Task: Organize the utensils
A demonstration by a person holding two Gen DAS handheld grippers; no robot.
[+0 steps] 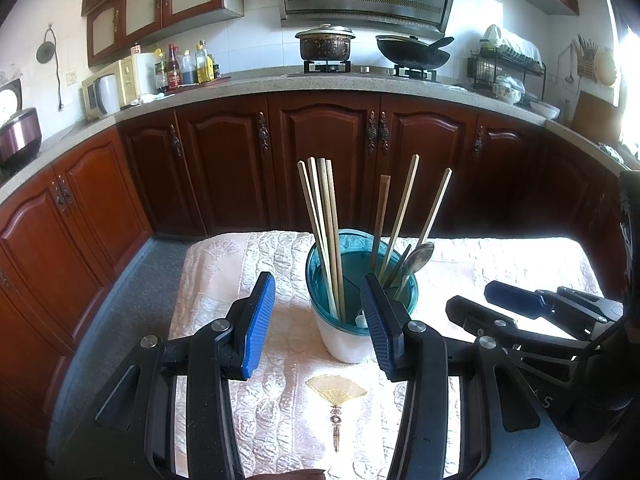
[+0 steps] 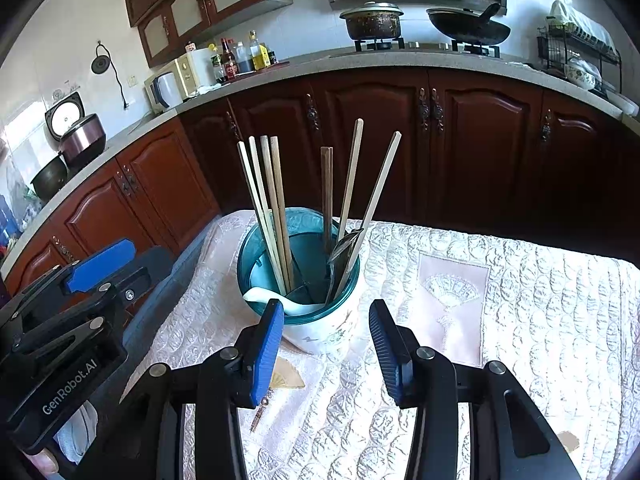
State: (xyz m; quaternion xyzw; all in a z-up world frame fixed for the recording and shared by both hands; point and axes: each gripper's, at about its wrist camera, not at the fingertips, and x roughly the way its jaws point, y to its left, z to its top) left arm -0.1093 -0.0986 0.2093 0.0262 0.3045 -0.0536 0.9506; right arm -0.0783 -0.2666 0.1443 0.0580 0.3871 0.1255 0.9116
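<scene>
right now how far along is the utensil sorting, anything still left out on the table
It looks nearly or fully done. The chopsticks and metal spoons already stand in the teal-rimmed holder. Nothing is in hand: the left gripper and right gripper are both open and empty near the holder. No loose utensil shows on the visible tablecloth.

Chopsticks (image 1: 326,236) and spoon (image 1: 416,260) upright in holder (image 1: 344,336); holder on tablecloth (image 1: 280,400); counter (image 1: 320,80) behind.
</scene>
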